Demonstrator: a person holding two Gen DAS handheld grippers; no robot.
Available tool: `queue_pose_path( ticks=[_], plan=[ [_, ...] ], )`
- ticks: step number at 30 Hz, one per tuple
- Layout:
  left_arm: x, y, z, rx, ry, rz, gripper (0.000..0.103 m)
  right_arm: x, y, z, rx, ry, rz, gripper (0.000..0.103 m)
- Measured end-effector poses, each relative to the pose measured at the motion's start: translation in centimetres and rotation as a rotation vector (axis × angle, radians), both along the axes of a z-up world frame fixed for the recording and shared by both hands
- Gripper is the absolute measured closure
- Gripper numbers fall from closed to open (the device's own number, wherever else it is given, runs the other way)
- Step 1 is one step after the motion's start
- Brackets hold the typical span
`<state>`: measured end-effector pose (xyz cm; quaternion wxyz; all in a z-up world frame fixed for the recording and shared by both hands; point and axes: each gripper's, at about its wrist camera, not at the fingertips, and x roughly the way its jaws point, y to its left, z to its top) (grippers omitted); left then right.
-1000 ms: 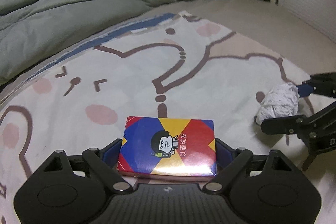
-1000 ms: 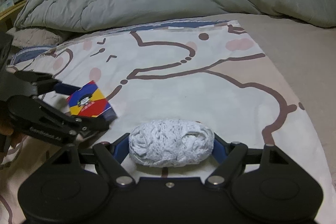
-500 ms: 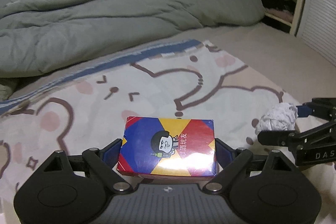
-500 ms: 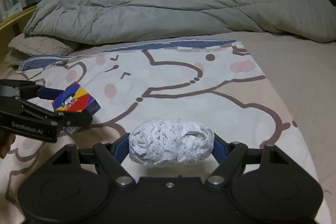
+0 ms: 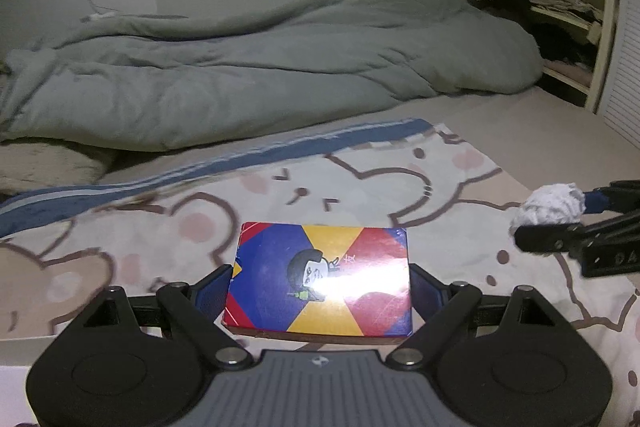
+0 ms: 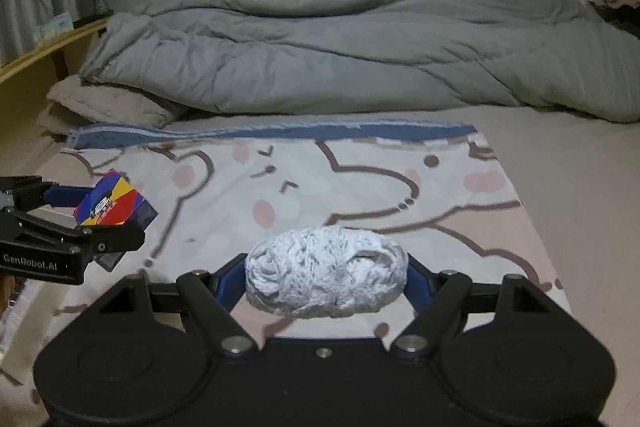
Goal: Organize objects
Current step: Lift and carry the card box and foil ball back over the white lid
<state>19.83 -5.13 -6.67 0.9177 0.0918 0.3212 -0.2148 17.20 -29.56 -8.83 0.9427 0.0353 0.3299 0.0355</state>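
Left claw [image 5: 320,283] clamped on the card box [image 5: 320,279], one blue pad on each short side, so the box's long axis runs straight across from finger to finger, printed face up and flat. Held clear of the bear-print blanket [image 5: 400,187], out over the bed's near edge toward its left side.

Right claw [image 6: 326,279] clamped likewise on the wad of white crumpled paper [image 6: 326,281], an oval lump with its long axis also spanning the gap between the pads. Carried above the blanket's near edge, nearer the bed's right side; its shadow on the cloth below suggests no contact.

Seen from each wrist camera, the other claw level with it and well apart: the box off to the left of the paper wad, the wad off to the right of the box. Both loads pointing toward the grey duvet [image 6: 340,59] bunched along the far edge of the bed.

No bin, tray or other drop-off spot in sight. Probably mid-carry, both things already picked up, neither set down. Destination impossible to judge. Each thing already in its own claw, so no handover called for.
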Motion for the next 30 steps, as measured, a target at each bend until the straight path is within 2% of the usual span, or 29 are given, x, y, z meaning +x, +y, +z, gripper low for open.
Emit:
queue_pose_path(
  ticks=[6, 13, 26, 30],
  plan=[
    [-1.5, 3.7, 1.9, -0.002, -0.016, 0.068, 0.013, -0.8, 2.3, 2.7, 0.015, -0.014, 0.027, 0.024],
    [-2.8, 7.8, 3.3, 0.006, -0.023, 0.140, 0.013, -1.5, 5.9, 4.4, 0.003, -0.014, 0.070, 0.024],
    [-3.9, 14.7, 4.3, -0.019, -0.010, 0.222, 0.013, -1.6, 13.4, 5.1, 0.009, -0.006, 0.155, 0.024],
    [-3.7, 16.5, 4.1, -0.008, 0.017, 0.251, 0.013, -1.3, 15.7, 5.0, 0.022, -0.001, 0.172, 0.024]
  ],
)
